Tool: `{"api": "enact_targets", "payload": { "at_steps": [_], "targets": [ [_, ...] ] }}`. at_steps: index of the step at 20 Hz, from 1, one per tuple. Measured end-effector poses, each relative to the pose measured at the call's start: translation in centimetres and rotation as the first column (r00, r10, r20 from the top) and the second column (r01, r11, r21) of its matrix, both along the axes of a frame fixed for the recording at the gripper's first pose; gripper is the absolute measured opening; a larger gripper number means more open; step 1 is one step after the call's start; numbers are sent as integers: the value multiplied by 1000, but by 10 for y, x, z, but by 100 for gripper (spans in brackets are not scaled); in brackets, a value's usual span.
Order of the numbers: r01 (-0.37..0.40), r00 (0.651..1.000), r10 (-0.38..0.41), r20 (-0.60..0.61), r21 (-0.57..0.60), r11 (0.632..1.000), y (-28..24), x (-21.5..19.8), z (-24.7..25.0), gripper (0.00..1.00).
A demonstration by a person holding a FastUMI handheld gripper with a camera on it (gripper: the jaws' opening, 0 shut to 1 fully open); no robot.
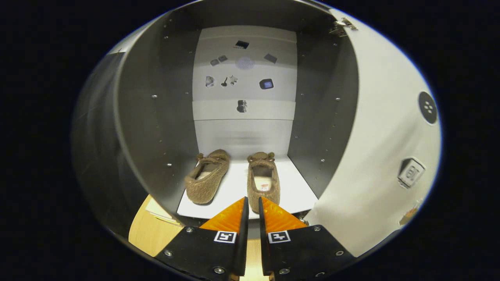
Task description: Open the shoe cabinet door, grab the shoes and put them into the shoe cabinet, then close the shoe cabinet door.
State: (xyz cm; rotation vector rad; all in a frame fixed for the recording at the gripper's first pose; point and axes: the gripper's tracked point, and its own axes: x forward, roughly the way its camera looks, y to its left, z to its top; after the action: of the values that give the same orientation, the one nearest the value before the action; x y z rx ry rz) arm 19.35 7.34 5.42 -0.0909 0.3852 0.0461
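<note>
Already inside: both shoes [234,177] resting on the pale cabinet floor [297,191], toes toward the back wall [244,128], heels toward the opening, likely set so for an easy slide-in. Left shoe angled slightly, right shoe straight and just ahead of the gripper [252,203]. Jaws nearly together, a narrow slit between them, gripping nothing (right heel just beyond the tips, apart from them as far as can be told). Fuzzy brown fabric, soft rounded slipper shape, small bow at each toe. Dark smooth side panels [156,117] dotted with shelf-pin holes. Cabinet door [375,164] swung wide to the right, white and matte, hinge [341,26] at top; closing left to do. Light wooden floor [146,230] below.
</note>
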Motion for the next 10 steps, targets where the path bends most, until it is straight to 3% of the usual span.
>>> {"api": "enact_targets", "payload": {
  "at_steps": [10],
  "targets": [
    [63,986,-63,154,5,998,-36,-161,52,16]
  ]
}}
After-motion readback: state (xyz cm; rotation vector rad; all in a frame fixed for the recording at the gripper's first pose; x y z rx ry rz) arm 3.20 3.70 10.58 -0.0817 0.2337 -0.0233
